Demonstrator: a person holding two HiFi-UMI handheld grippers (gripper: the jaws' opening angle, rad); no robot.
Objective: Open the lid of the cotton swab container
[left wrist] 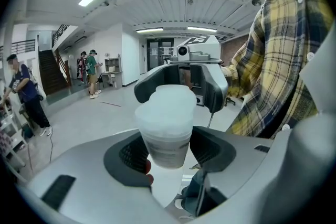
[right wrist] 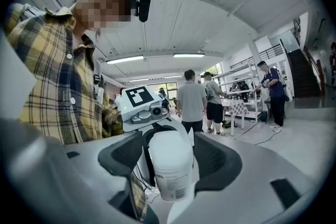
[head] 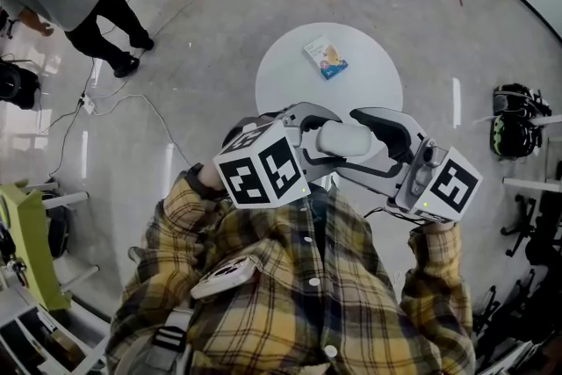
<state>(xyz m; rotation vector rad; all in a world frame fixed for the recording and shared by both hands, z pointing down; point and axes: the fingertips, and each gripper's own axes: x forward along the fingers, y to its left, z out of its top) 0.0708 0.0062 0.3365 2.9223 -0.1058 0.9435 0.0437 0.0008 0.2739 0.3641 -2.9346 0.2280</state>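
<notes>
The cotton swab container (head: 347, 139) is up in the air in front of the person's chest. In the head view it is near the 6 o'clock edge of the round white table (head: 378, 70), and it does not touch the table. In that view it lies on its side, with its long way running from 9 o'clock to 3 o'clock.

The left gripper (left wrist: 169, 152) comes in from 9 o'clock. It is squeezed tight on the lower part of the tub, where the label (left wrist: 167, 144) is. The right gripper (right wrist: 169, 160) comes in from 3 o'clock. Its jaws are wide apart, one on each side of the tub's other end. A thin gap shows by each pad, so it grips nothing.

That makes the right gripper the one nearer the lid (left wrist: 169, 105). In the left gripper view, the lid sticks out past the left jaws toward 12 o'clock.

The container is a small round tub, white and a bit see-through, like frosted ice. The lid looks cloudy and a little wider than the body, and it seems to be still on. The next move likely needs the right jaws to close on the lid while the left gripper stops the tub from turning.
</notes>
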